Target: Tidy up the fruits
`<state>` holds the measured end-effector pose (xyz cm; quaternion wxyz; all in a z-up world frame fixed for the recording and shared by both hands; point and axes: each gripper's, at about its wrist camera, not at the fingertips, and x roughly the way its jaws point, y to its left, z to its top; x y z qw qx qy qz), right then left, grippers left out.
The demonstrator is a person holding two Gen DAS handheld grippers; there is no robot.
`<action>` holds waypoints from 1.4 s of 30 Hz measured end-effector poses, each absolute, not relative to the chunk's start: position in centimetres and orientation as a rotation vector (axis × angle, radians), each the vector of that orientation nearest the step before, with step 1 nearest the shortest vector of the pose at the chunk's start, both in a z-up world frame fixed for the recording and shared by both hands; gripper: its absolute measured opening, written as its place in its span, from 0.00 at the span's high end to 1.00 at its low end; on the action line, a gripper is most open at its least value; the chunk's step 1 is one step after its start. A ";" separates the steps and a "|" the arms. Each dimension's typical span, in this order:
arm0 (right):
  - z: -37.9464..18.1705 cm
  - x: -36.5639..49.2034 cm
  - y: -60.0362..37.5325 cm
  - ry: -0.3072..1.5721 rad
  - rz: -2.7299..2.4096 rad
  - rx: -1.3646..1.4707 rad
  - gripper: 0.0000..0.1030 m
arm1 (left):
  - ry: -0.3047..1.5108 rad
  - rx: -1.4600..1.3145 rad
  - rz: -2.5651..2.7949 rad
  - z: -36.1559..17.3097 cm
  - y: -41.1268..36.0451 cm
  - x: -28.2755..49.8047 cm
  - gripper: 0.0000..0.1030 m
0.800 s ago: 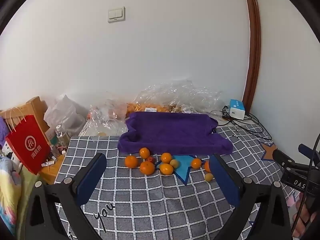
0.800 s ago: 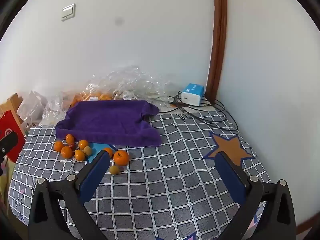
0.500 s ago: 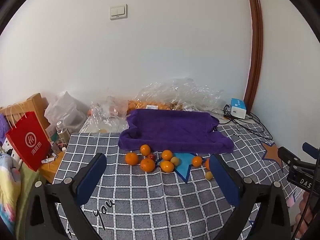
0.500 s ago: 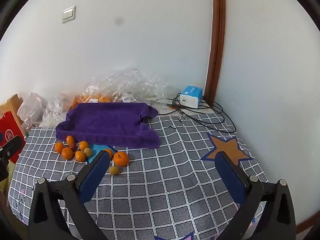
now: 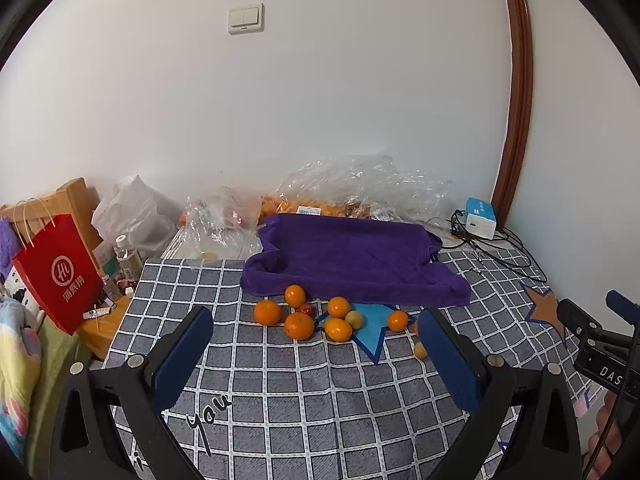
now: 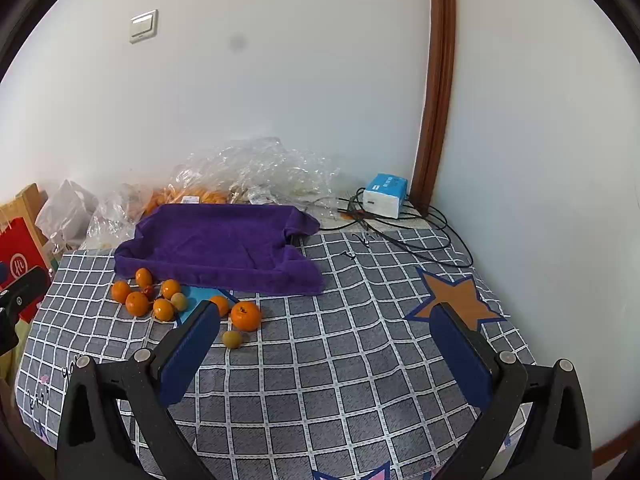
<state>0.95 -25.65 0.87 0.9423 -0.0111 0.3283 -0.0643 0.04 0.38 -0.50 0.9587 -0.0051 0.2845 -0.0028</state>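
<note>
Left gripper (image 5: 316,334) hovers above the near part of the checked cloth (image 5: 320,400), jaws spread wide, nothing between the blue pads (image 5: 182,354). Right gripper (image 6: 326,334) likewise wide and empty, over the cloth's near right part.

Fruit sits in a loose cluster of oranges (image 5: 299,325) at the near edge of the purple towel (image 5: 352,258), mid-table, well beyond both grippers. 1 small red fruit (image 5: 307,309) is tucked among them, and a yellow-green fruit (image 5: 354,319) touches the orange to its left. To the right, 1 larger orange (image 6: 246,315) lies apart, with a small yellowish fruit (image 6: 232,339) just near of it.

Far side: crumpled clear plastic bags (image 6: 256,172) against the wall. Blue-and-white box (image 6: 385,195) with black cables (image 6: 420,236) in the far right corner. Red paper bag (image 5: 58,272) at far left, off the table.
</note>
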 end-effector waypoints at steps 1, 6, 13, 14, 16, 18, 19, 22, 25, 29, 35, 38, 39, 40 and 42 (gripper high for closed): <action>0.9 1.0 -25.6 0.670 -0.130 -0.024 0.00 | 0.576 -0.010 -0.005 -0.5 0.4 0.0 0.00; 0.8 0.9 -25.6 0.666 -0.123 -0.026 0.00 | 0.573 -0.011 -0.005 -0.4 0.6 0.0 0.00; 0.7 0.9 -25.7 0.665 -0.120 -0.017 0.00 | 0.573 -0.013 -0.005 -0.3 0.6 0.0 0.00; 0.7 0.9 -25.7 0.665 -0.121 -0.019 0.00 | 0.573 -0.015 -0.006 -0.3 0.6 0.0 0.00; 0.7 0.9 -25.7 0.663 -0.121 -0.019 0.00 | 0.572 -0.014 -0.006 -0.3 0.6 0.0 0.00; 0.7 0.8 -25.6 0.663 -0.122 -0.019 0.00 | 0.572 -0.014 -0.005 -0.3 0.7 -0.1 0.00; 0.7 0.8 -25.6 0.663 -0.123 -0.018 0.00 | 0.572 -0.015 -0.006 -0.3 0.7 -0.1 0.00; 0.6 0.7 -25.5 0.661 -0.122 -0.018 0.00 | 0.570 -0.015 -0.008 -0.3 0.7 -0.1 0.00; 0.6 0.7 -25.5 0.661 -0.122 -0.018 0.00 | 0.568 -0.014 -0.006 -0.3 0.7 -0.2 0.00; 0.6 0.6 -25.4 0.660 -0.122 -0.020 0.00 | 0.568 -0.015 -0.005 -0.4 0.7 -0.3 0.00; 0.7 0.6 -25.3 0.659 -0.121 -0.019 0.00 | 0.568 -0.014 -0.004 -0.4 0.7 -0.3 0.00; 0.7 0.6 -25.3 0.659 -0.120 -0.020 0.00 | 0.568 -0.014 -0.004 -0.4 0.7 -0.3 0.00; 0.7 0.6 -25.3 0.659 -0.121 -0.021 0.00 | 0.569 -0.015 -0.004 -0.4 0.7 -0.3 0.00; 0.7 0.6 -25.2 0.658 -0.121 -0.022 0.00 | 0.568 -0.015 -0.004 -0.4 0.7 -0.3 0.00; 0.7 0.6 -25.2 0.659 -0.121 -0.020 0.00 | 0.568 -0.014 -0.004 -0.4 0.7 -0.3 0.00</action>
